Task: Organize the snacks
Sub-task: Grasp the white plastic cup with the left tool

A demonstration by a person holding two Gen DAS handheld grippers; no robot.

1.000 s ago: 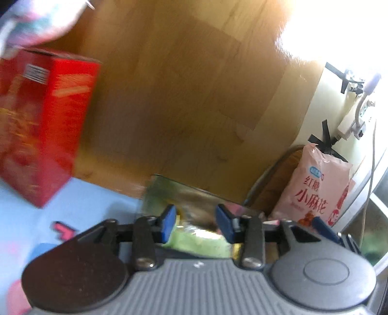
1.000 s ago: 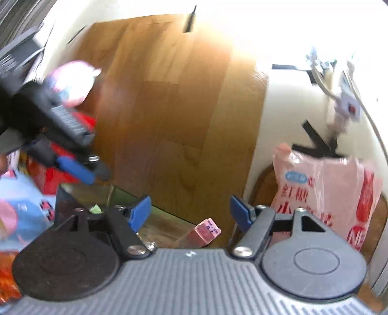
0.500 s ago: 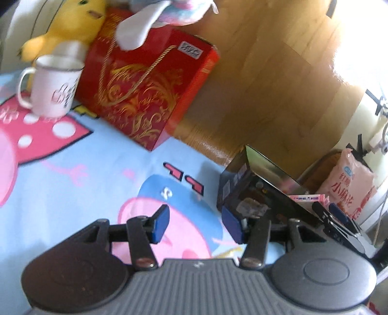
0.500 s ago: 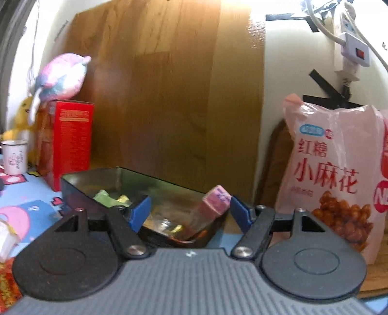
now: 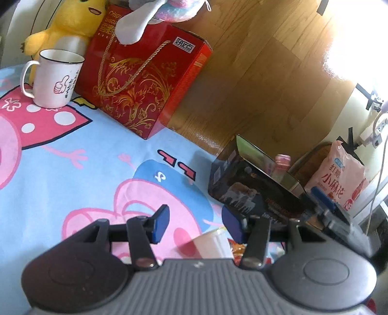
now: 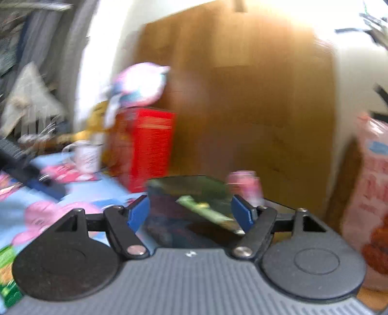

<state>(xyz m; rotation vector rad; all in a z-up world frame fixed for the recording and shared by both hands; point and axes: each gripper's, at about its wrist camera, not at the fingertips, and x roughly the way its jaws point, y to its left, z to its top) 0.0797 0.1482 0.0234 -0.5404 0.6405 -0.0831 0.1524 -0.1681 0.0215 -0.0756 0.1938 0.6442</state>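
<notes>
The left tool [image 5: 197,224] hangs part open and empty above a small white tub [image 5: 211,246]. Lower squarely over it, then carry it to the dark open tin [image 5: 254,191]

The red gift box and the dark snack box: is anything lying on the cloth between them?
No. In the left wrist view, only bare cartoon-printed cloth shows between the red gift box and the dark snack box.

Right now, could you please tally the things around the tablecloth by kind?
Soft toys: 2, yellow and pastel
Mugs: 1
Boxes: 2, red and dark
Snack bags: 1
Total: 6
</notes>
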